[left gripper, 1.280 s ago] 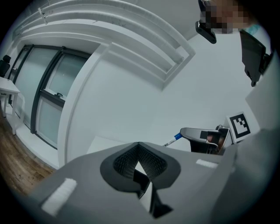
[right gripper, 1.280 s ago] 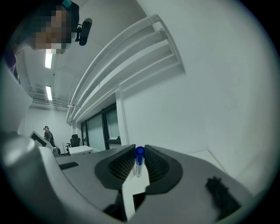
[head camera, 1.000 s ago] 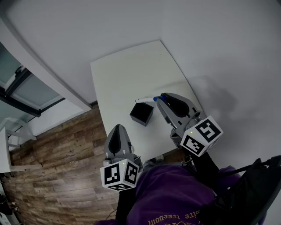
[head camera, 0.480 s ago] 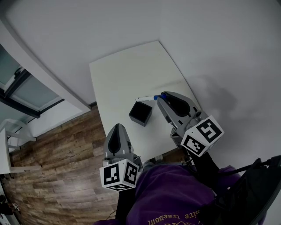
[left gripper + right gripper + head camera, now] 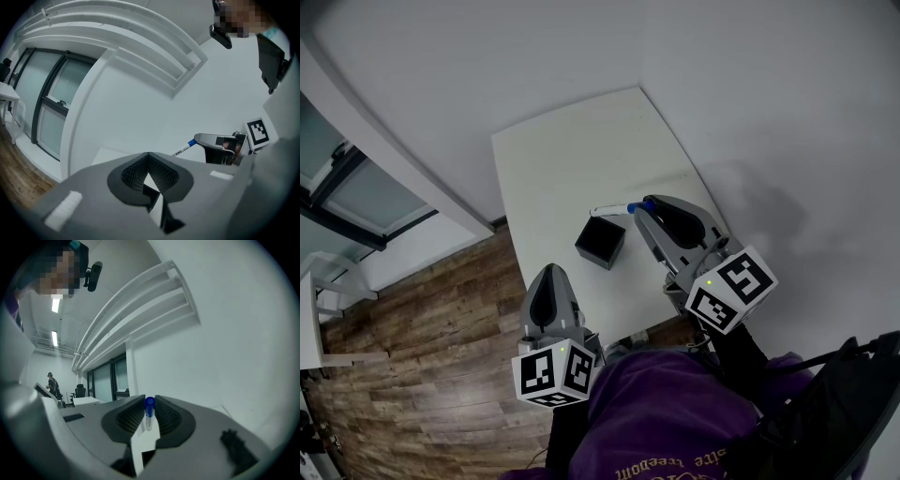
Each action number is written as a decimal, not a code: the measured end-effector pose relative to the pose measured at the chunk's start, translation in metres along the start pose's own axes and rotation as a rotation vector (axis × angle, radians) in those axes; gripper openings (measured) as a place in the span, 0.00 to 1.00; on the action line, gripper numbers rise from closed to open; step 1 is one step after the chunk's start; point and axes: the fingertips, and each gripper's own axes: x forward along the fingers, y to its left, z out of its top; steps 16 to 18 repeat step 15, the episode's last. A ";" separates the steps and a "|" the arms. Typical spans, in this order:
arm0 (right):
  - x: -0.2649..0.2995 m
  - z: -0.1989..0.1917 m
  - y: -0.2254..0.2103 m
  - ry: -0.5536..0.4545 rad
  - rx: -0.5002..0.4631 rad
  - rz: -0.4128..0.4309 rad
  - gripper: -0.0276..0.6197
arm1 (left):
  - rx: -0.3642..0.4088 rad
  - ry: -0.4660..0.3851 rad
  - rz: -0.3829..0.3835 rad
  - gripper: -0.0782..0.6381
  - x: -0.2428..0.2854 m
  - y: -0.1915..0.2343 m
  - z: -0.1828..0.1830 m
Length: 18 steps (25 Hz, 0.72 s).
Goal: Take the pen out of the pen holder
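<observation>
- Room (seen from the head view): plain pale wall (image 5: 487, 56), wood-plank floor (image 5: 422, 319) and a dark-framed glass partition (image 5: 356, 187), all well away from the pen holder (image 5: 602, 242).
- White table (image 5: 572, 159): bare apart from the black, square, open-topped pen holder, which stands toward its near edge.
- Markings: black-and-white square markers on the gripper cubes. Print on the person's purple sleeve (image 5: 666, 422) is too small to read.
- Right gripper (image 5: 643, 212): just beside the pen holder, on its far right. Its jaws are clamped on the pen (image 5: 612, 211), whose blue end sits between the ribbed pads in the right gripper view.
- Left gripper (image 5: 551, 274): near the pen holder, on its near left, with the jaws closed together and nothing in them.
- Pen: out of the pen holder, held in the air just past its far rim, with the white barrel sticking sideways out of the right gripper.
</observation>
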 end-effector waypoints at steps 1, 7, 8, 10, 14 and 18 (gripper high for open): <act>0.000 0.000 0.000 0.001 -0.001 0.001 0.15 | 0.000 0.000 0.000 0.12 0.000 0.000 0.000; 0.000 0.000 0.001 0.002 -0.005 0.006 0.15 | 0.001 -0.005 0.002 0.12 -0.001 0.000 0.000; 0.000 0.000 0.001 0.002 -0.005 0.006 0.15 | 0.000 -0.005 0.003 0.12 -0.001 0.000 0.000; 0.000 0.000 0.001 0.003 -0.006 0.006 0.15 | -0.001 -0.004 0.003 0.12 0.000 0.001 0.000; 0.001 -0.001 0.001 0.005 -0.006 0.007 0.15 | -0.002 -0.002 0.003 0.12 0.000 0.001 -0.001; 0.001 -0.001 0.002 0.005 -0.006 0.006 0.15 | -0.002 -0.002 0.003 0.12 0.000 0.002 -0.001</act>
